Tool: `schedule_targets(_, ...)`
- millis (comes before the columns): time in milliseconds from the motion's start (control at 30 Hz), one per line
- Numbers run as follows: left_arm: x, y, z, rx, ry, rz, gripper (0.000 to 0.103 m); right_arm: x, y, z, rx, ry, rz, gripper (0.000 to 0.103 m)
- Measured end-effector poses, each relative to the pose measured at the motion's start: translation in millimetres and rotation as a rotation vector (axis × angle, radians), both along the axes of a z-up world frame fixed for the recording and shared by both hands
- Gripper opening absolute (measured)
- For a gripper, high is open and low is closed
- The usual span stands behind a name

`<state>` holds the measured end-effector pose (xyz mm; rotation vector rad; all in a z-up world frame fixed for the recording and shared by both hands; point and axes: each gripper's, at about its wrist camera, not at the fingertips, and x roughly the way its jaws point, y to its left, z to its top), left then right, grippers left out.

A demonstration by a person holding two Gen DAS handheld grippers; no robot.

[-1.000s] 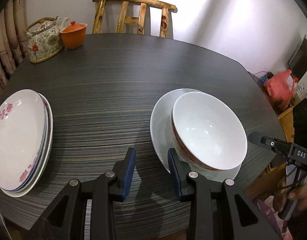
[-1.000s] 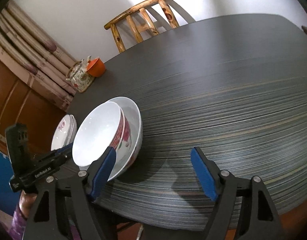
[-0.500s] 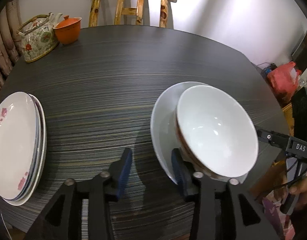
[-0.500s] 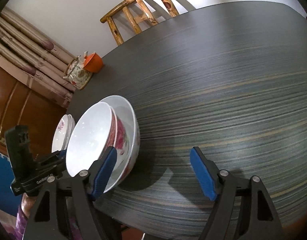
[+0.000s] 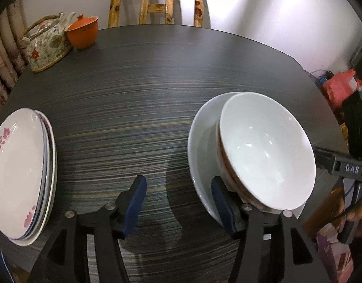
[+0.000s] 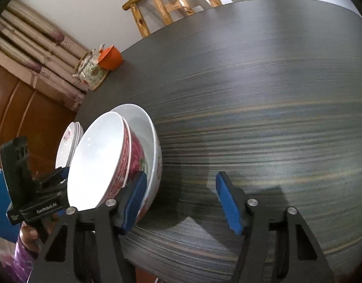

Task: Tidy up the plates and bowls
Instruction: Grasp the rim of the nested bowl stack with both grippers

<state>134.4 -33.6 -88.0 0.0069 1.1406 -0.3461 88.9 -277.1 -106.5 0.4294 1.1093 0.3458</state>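
Stacked white bowls (image 5: 265, 151) with red flowered outsides sit nested in a larger white bowl (image 5: 202, 146) near the table's front right; they also show in the right wrist view (image 6: 98, 162). A stack of flowered plates (image 5: 18, 172) lies at the front left and shows behind the bowls in the right wrist view (image 6: 69, 141). My left gripper (image 5: 178, 198) is open and empty just in front of the bowls, its right finger by the larger bowl's rim. My right gripper (image 6: 181, 200) is open and empty to the right of the bowls.
A dark striped table (image 5: 145, 89) carries everything. A flowered teapot (image 5: 47, 42) and an orange lidded cup (image 5: 83, 31) stand at the far left. A wooden chair (image 5: 157, 2) is behind the table. A red bag (image 5: 338, 87) lies off to the right.
My left gripper has opened wider and shifted a little forward. My right gripper has moved left, closer to the bowls. Bowls and plates have not moved.
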Motion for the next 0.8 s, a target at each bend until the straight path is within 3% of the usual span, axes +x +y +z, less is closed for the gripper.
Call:
schedule_targets(67,1.2,0.8,-2.9,-0.017,0.004,-0.007,0.059,5.6,1.9,0.4,-0.002,-0.002,0.022,0.049)
schedule_targets(433,10.4,8.1,-24.5,-0.138,0.085,0.021,0.056,20.0,7.4,-8.3,0.010,0.025,0.089,0.049)
schedule_targets(667,6.2,-9.9,-19.1,-0.114,0.048,-0.053,0.021,19.6,13.9,-10.2,0.000,0.001,0.117,0.045)
schedule_targets(800,5.8,-11.2,-20.0,-0.119,0.030,-0.036,0.021,18.4,26.1,-11.2,-0.019,-0.008,0.151,0.030)
